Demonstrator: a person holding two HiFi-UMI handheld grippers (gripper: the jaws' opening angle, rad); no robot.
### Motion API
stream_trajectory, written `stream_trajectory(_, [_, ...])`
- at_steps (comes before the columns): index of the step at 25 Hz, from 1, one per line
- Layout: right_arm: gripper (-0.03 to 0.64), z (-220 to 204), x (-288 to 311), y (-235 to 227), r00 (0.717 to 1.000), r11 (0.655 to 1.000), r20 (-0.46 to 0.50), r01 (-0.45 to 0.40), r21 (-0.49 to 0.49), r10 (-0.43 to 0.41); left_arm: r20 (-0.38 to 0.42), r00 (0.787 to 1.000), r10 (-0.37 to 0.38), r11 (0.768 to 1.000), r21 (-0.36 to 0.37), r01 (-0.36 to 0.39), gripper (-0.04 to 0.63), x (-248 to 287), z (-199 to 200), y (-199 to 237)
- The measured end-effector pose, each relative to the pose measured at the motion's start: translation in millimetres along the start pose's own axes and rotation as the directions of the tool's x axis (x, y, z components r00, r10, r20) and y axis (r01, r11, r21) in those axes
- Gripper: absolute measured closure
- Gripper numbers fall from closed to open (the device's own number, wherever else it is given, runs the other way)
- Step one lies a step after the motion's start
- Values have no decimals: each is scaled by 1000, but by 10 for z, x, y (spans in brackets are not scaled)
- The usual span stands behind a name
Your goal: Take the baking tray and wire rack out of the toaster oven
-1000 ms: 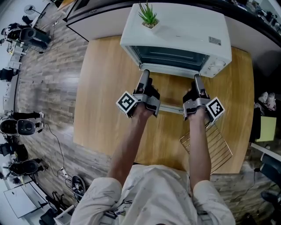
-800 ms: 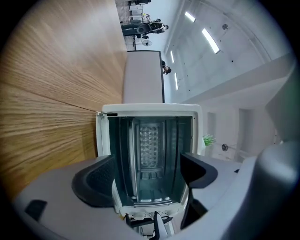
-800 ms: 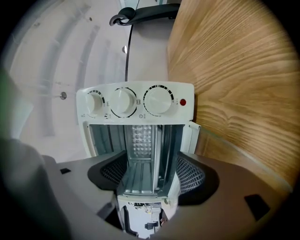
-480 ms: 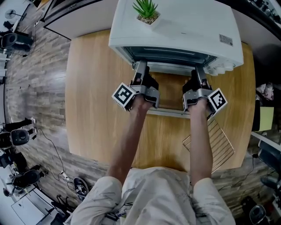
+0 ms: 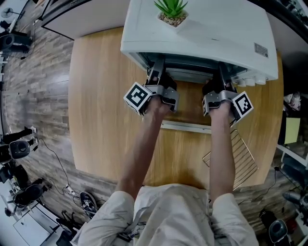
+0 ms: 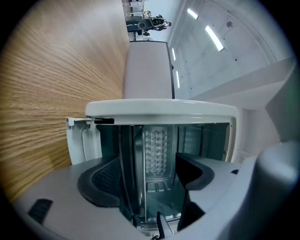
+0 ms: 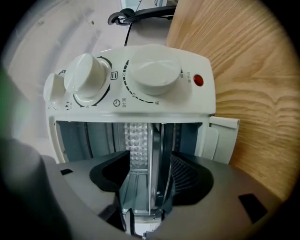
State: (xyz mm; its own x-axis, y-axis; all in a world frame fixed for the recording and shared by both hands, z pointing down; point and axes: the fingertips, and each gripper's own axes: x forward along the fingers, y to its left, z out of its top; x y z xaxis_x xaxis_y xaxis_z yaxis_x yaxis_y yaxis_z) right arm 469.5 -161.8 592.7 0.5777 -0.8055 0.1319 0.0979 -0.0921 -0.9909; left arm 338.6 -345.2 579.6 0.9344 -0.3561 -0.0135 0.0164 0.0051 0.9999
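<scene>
The white toaster oven (image 5: 202,33) stands at the table's far side with its door (image 5: 185,126) folded down. Both grippers reach level into its mouth. In the left gripper view the baking tray (image 6: 136,159) shows edge-on as a thin metal rim between the jaws of my left gripper (image 6: 145,180) (image 5: 156,79). Those jaws have just been closing and stand apart from the rim. My right gripper (image 7: 150,176) (image 5: 222,82) straddles the tray's rim (image 7: 152,154) likewise, its jaws narrowing with gaps still showing. The wire rack (image 5: 236,158) lies on the table by my right arm.
A small potted plant (image 5: 172,9) sits on the oven's top. The oven's knobs (image 7: 152,77) are just beside my right gripper. The wooden table (image 5: 101,96) ends near the rack at the right; camera gear stands on the floor (image 5: 19,144) to the left.
Both grippers have moved forward from above the open door into the oven's mouth, so their fingertips are now hidden under its top in the head view. The rack has not moved.
</scene>
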Motion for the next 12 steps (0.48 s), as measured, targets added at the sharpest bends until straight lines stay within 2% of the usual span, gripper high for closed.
stream_trajectory(2, [342, 11, 14, 4, 1000, 1000, 6, 2, 2, -2, 7, 1000, 8, 1000, 4, -8, 245, 8, 15, 9])
stream_trajectory(4, [369, 18, 25, -16, 1000, 1000, 13, 9, 3, -9, 27, 999, 46, 999, 25, -47, 334, -20, 55, 82])
stream_trajectory(6, [405, 16, 32, -35, 1000, 1000, 19, 22, 6, -22, 40, 996, 79, 995, 52, -81, 379, -34, 78, 145])
stream_trajectory(8, [469, 16, 45, -65, 999, 999, 32, 41, 24, -42, 40, 995, 94, 993, 65, -97, 427, -17, 79, 184])
stream_trajectory(9, [509, 18, 52, -76, 998, 998, 40, 44, 42, -46, 41, 995, 96, 993, 68, -98, 485, -9, 81, 190])
stream_trajectory(12, [522, 20, 63, -73, 998, 996, 59, 29, 85, -34, 45, 995, 89, 994, 65, -92, 505, 3, 85, 173])
